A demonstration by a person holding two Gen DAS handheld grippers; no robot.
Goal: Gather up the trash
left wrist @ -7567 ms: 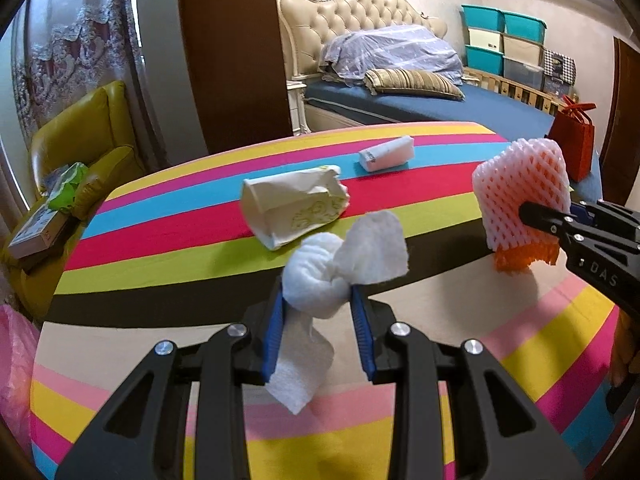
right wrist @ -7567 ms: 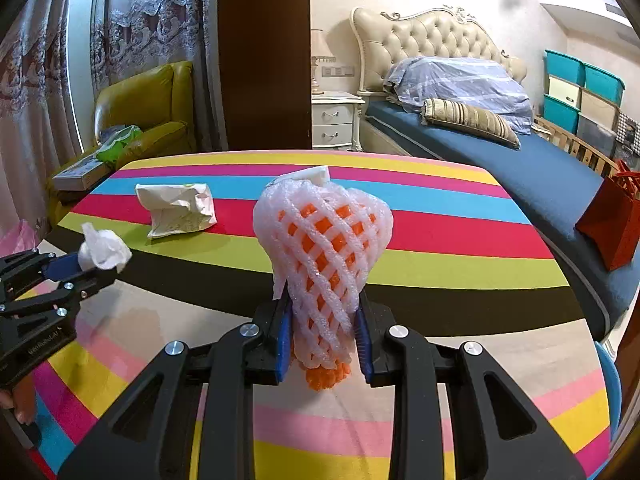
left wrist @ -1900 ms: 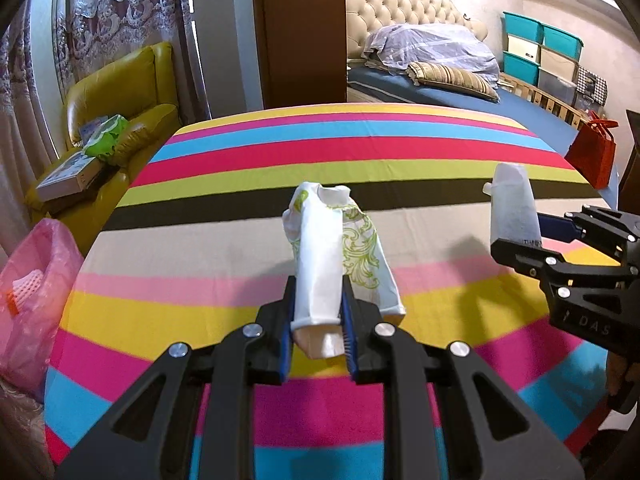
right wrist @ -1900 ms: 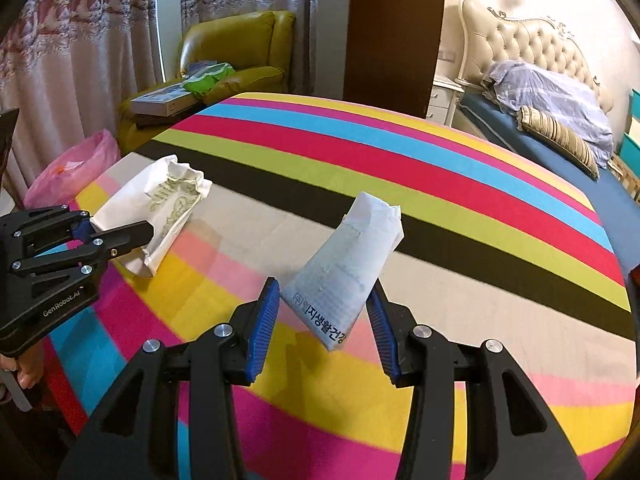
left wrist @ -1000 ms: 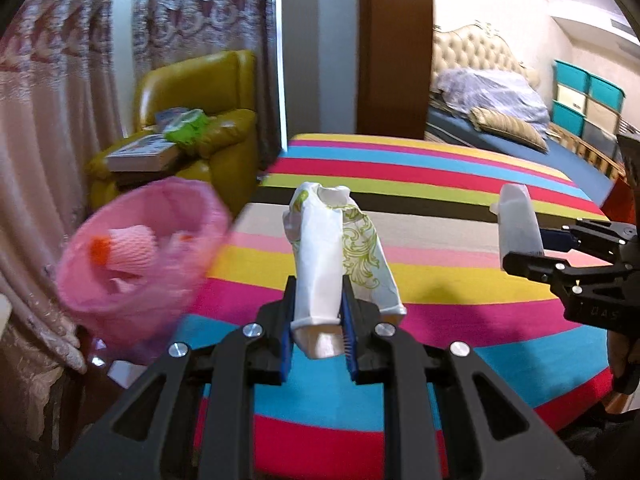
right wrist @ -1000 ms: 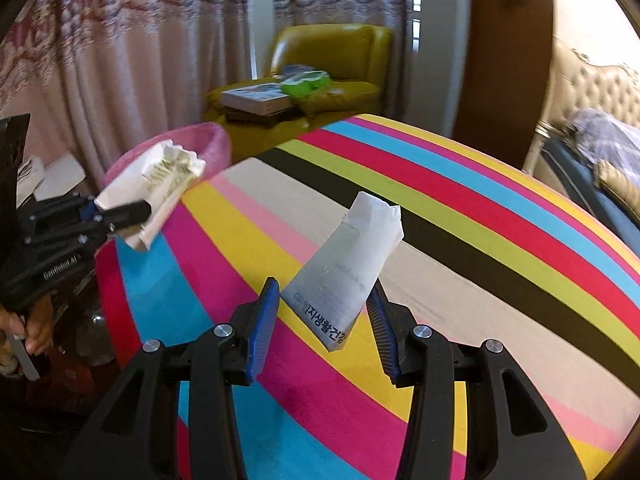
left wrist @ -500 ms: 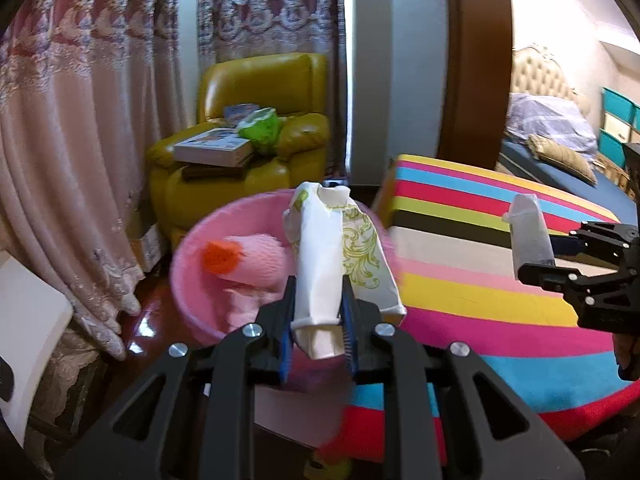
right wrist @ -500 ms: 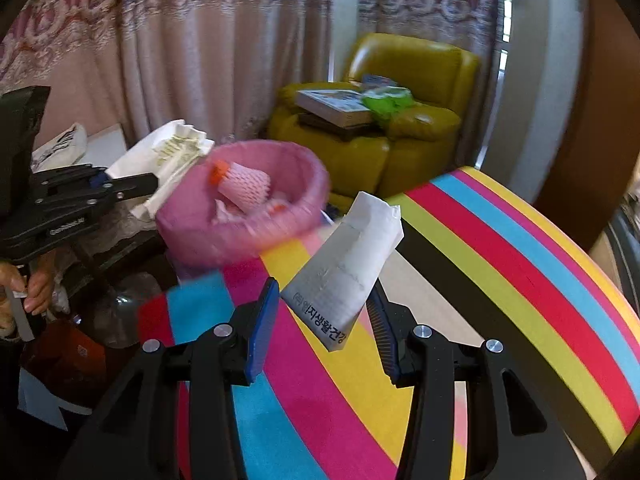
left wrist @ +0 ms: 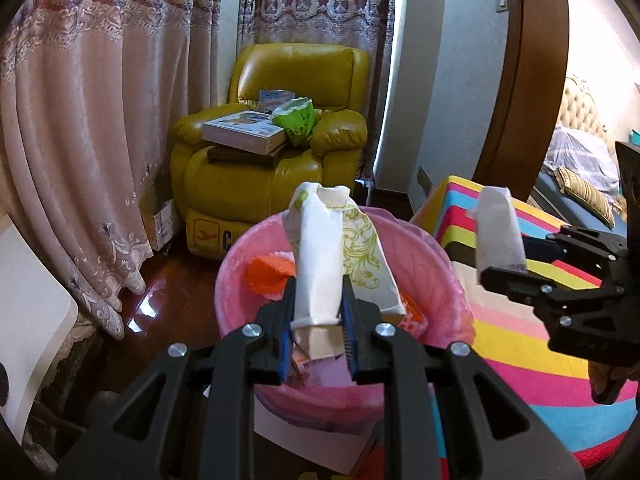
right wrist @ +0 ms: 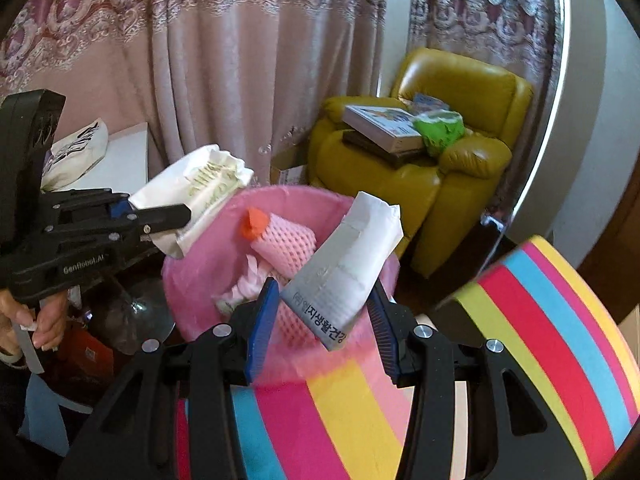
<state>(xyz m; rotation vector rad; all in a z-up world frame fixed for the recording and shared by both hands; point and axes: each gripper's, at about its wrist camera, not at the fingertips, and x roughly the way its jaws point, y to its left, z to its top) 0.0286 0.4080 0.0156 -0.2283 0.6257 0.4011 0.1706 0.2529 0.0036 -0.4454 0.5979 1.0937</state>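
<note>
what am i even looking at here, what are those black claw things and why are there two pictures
The black claws are two hand-held grippers, one in each of a person's hands, and each carries a camera looking along its fingers, hence two pictures. In the left view, the left gripper is clamped on a crumpled paper cup. In the right view, the right gripper holds a white packet. Both hang over a pink trash bin beside a striped table; foam netting already lies inside.

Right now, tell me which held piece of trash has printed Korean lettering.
The grey-white packet in the right gripper; the crumpled paper cup in the left gripper carries green scrollwork instead.
</note>
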